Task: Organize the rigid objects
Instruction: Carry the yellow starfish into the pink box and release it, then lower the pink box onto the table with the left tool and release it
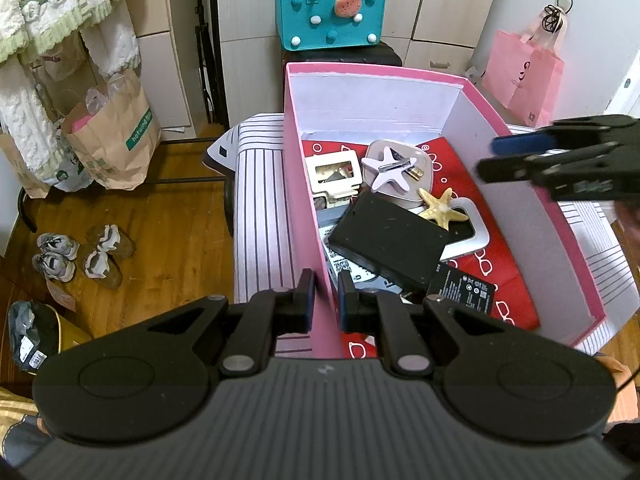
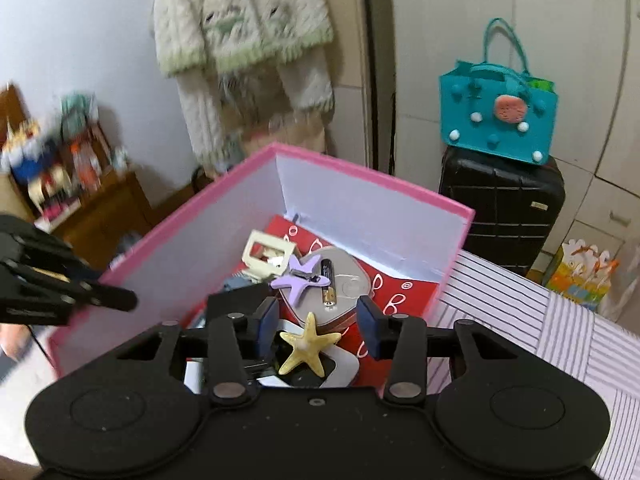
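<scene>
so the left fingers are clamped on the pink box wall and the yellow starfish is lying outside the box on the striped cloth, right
Not quite. The left gripper does clamp the pink box wall, but the yellow starfish lies inside the box on the other items, not on the striped cloth. The left wrist view shows it.

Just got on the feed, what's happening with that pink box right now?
The left gripper is clamped on the near wall of the pink box, steadying it. The right gripper hangs open over the box with nothing in it, above the yellow starfish, which lies inside with the purple starfish and a battery.
</scene>
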`<state>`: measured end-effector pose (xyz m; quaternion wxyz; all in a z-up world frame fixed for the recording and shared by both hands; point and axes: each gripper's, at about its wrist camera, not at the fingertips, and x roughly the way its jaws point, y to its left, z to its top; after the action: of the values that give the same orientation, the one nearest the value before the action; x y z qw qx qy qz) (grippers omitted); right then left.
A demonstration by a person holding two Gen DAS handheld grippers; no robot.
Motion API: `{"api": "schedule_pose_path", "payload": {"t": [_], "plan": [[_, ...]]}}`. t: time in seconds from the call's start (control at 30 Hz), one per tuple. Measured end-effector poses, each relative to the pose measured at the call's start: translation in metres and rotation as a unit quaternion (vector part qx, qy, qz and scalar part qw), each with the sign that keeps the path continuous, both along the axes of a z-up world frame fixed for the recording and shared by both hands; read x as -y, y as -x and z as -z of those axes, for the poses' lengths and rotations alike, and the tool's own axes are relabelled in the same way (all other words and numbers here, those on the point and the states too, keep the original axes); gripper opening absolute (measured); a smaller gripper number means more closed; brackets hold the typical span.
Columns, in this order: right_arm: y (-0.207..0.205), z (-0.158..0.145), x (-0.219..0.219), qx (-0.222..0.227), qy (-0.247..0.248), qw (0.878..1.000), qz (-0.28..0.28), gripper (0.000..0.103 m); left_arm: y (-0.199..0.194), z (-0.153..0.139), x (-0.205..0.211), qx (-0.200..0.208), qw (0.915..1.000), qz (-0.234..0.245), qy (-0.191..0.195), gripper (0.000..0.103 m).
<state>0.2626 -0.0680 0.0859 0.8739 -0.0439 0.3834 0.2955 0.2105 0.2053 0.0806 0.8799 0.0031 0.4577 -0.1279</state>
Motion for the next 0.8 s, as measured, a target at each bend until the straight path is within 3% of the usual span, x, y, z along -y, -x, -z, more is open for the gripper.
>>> {"api": "schedule_pose_path", "payload": {"t": [0.37,0.4,0.57,0.67,0.8], "plan": [[0.051,-0.031,0.045,0.015,-0.042,0.999,0.016,0.057,0.027,-0.022,0.005,0.031,0.9995,-0.004,-0.009,0.012],[0.052,-0.030,0.045,0.009,-0.034,0.999,0.032,0.062,0.029,-0.026,0.005,0.033,0.9994,-0.008,-0.006,0.012],[0.055,-0.026,0.046,-0.028,0.024,0.995,0.098,0.070,0.043,-0.048,0.007,0.066,0.9978,-0.006,-0.004,0.012],[0.064,-0.025,0.051,-0.042,0.046,0.990,0.128,0.086,0.050,-0.052,0.013,0.077,0.9970,0.008,0.004,0.012],[0.086,-0.023,0.054,-0.027,0.096,0.981,0.164,0.089,0.061,-0.052,0.023,0.086,0.9961,0.015,0.014,0.013]]}}
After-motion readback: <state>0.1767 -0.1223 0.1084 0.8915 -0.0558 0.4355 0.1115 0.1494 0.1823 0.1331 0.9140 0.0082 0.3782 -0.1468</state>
